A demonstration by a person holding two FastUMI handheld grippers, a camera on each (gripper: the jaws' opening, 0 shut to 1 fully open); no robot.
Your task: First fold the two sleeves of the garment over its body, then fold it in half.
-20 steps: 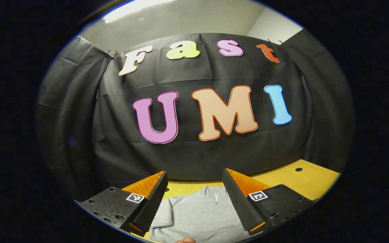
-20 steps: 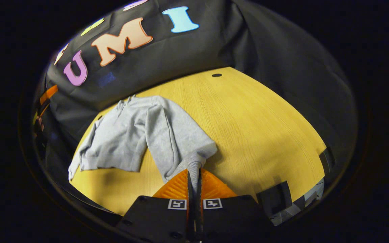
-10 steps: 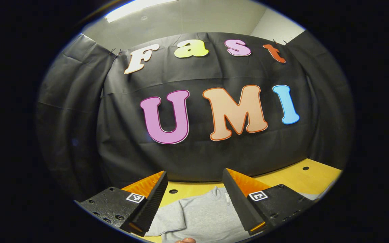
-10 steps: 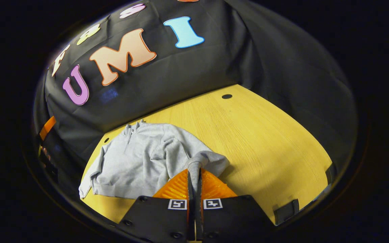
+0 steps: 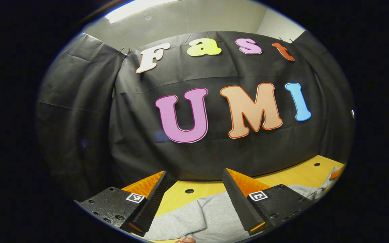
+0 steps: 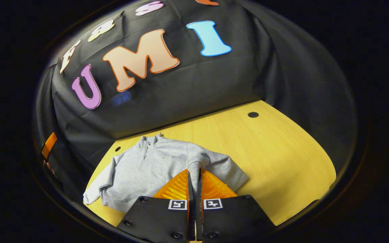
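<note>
Sweatshirt (image 6: pixel 140 168) collar toward wall; right claw (image 6: pixel 194 173) pinching sleeve cuff (image 6: pixel 194 165), left claw (image 5: pixel 194 179) agape.

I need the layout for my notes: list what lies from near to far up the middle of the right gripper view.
Right gripper, shut on the sleeve cuff → grey sweater → bare wooden table → round hole in the table → black cloth wall.

Sweatshirt (image 6: pixel 147 168) lies on the tabletop (image 6: pixel 265 158), collar toward the back cloth wall (image 6: pixel 181 91). Right tool (image 6: pixel 194 177) sits at its near edge, sleeve cuff (image 6: pixel 194 167) between its fingers. Left tool (image 5: pixel 194 199) hangs above the sweatshirt's other side.
</note>
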